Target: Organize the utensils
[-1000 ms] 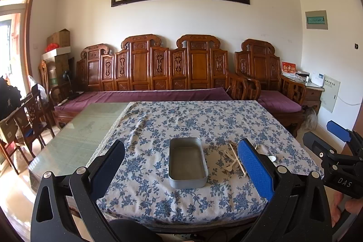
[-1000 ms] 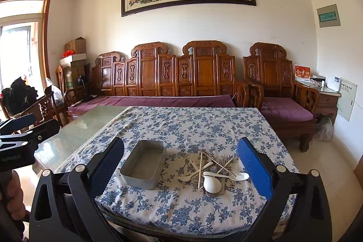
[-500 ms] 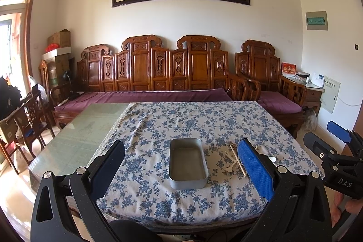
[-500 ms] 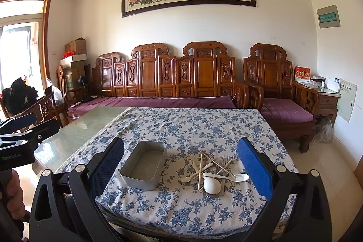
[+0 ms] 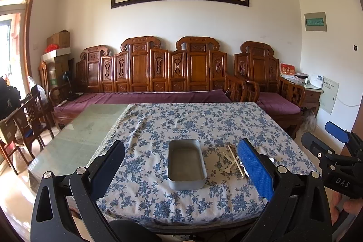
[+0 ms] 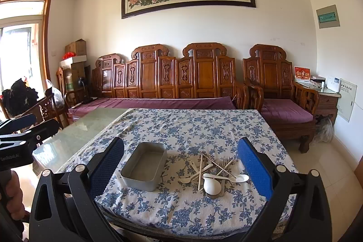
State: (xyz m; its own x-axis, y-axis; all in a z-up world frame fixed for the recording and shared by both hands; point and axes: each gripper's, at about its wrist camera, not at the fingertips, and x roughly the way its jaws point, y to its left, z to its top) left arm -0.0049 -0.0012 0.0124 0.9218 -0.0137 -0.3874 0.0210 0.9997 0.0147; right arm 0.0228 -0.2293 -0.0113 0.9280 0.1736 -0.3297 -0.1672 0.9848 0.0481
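Observation:
An empty grey metal tray (image 5: 186,163) (image 6: 144,165) lies near the front edge of the blue-flowered tablecloth (image 5: 195,121). To its right is a pile of utensils (image 6: 212,172): white spoons, a metal fork, wooden chopsticks; the left wrist view shows them partly hidden (image 5: 233,160) behind my finger. My left gripper (image 5: 181,162) is open and empty, held short of the table, facing the tray. My right gripper (image 6: 180,161) is open and empty, also short of the table, facing tray and pile. Each gripper shows at the other view's edge.
The cloth covers the right part of a glass-topped table (image 5: 77,140). A carved wooden sofa (image 5: 158,74) with purple cushions stands behind it, an armchair (image 6: 279,92) at the right, chairs (image 5: 29,119) at the left.

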